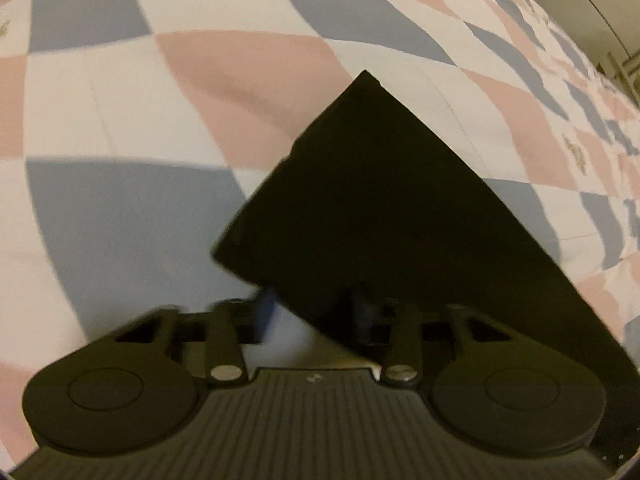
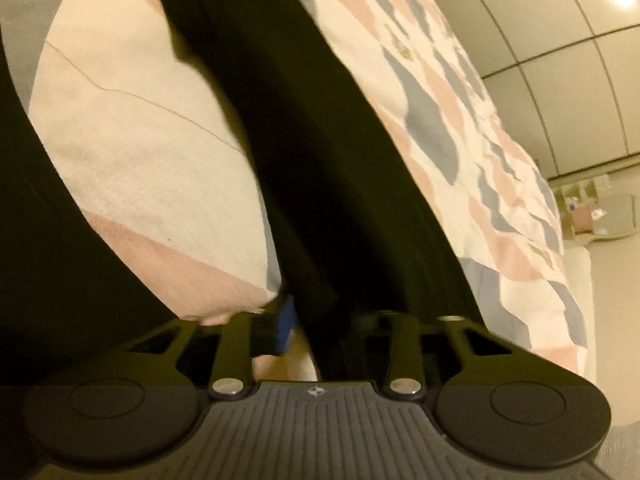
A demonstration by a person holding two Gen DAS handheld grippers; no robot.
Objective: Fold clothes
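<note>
- Checked bed quilt (image 1: 120, 208), in pink, grey-blue and white squares, fills both wrist views; it carries the one dark garment (image 1: 384, 200).
- Nearest the left camera, the left gripper (image 1: 316, 316) points steeply down at the quilt, its jaws drawn together on the garment's near edge, the cloth caught between them.
- From that pinch the garment runs up and away to a squared corner, with the quilt showing on both sides.
- Nearest the right camera, the right gripper (image 2: 320, 328) has its jaws almost together on the same garment (image 2: 320, 160), cloth seemingly nipped between them; blur hides the contact.
- From there the cloth stretches as a long band away towards the top of the view.
- Judgement: both grippers hold one end, so the long axis lies ahead of them; a fold would carry that end forward along it.
- Farthest off, pale panelled walls (image 2: 560, 20) rise behind the bed.
</note>
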